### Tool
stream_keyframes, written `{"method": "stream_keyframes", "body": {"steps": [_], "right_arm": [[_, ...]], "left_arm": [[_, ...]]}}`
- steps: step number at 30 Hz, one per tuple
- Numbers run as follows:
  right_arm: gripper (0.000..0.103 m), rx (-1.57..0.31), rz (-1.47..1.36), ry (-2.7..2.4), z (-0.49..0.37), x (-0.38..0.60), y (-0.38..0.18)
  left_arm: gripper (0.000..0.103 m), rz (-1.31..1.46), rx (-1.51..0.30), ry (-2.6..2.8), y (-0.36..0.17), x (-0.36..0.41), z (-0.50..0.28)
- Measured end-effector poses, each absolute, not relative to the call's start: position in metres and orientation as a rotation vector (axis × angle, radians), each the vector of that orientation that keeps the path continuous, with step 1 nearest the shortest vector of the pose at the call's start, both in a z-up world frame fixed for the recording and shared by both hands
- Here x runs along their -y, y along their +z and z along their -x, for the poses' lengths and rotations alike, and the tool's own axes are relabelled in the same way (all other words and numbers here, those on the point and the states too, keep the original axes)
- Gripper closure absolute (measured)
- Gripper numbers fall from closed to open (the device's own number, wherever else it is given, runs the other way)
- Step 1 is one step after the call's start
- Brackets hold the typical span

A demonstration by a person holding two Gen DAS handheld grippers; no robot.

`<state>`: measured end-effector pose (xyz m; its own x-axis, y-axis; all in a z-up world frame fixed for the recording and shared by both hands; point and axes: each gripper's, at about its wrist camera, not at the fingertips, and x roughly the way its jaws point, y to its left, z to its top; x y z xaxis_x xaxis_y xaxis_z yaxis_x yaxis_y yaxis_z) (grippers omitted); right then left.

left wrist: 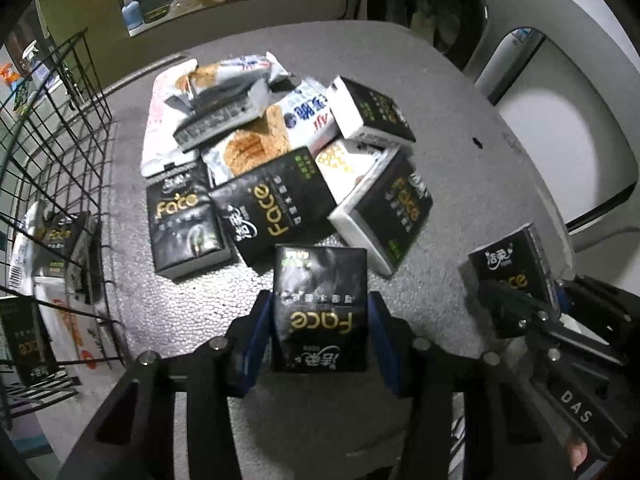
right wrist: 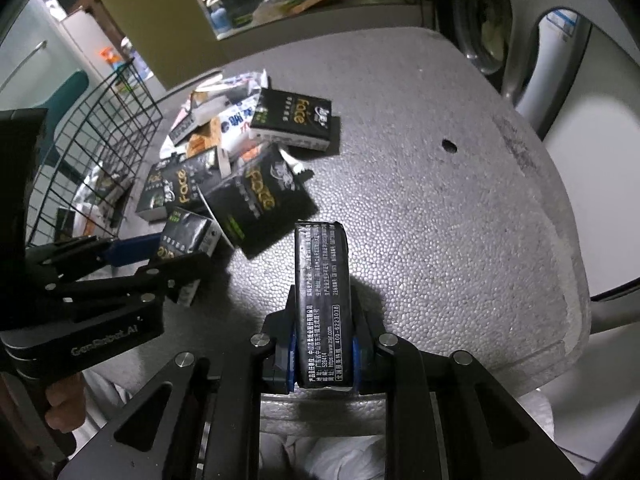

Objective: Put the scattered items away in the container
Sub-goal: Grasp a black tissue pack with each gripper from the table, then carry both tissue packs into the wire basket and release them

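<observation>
Left wrist view: the left tool (left wrist: pixel 320 312) is gripping a black Face tissue pack (left wrist: pixel 320 304) above the grey surface (left wrist: pixel 460 128), near the wire basket (left wrist: pixel 52 152).

Right wrist view: the right tool (right wrist: pixel 323 344) is pinching another tissue pack edge-on (right wrist: pixel 322 300).

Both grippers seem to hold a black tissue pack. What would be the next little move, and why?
Probably carry the left gripper and its tissue pack toward the wire basket at its left. The pack is already clamped, the basket already holds packs, and more lie scattered on the table. The right gripper, shut on its own pack, could follow.
</observation>
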<state>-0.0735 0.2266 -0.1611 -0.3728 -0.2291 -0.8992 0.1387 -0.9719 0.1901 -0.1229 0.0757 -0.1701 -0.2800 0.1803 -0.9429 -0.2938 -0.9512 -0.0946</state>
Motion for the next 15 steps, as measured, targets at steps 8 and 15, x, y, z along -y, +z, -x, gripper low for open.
{"method": "stream_keyframes", "body": {"steps": [8,15], "right_arm": [[0.083,0.129,-1.561,-2.455,0.065,-0.223,-0.137],[0.083,0.106,-1.42,-2.453,0.069,-0.194,-0.082]], "left_arm": [[0.051,1.607,-0.11,2.331,-0.139,-0.068,0.116],[0.051,1.463,-0.077,2.439,-0.072,-0.036,0.102]]}}
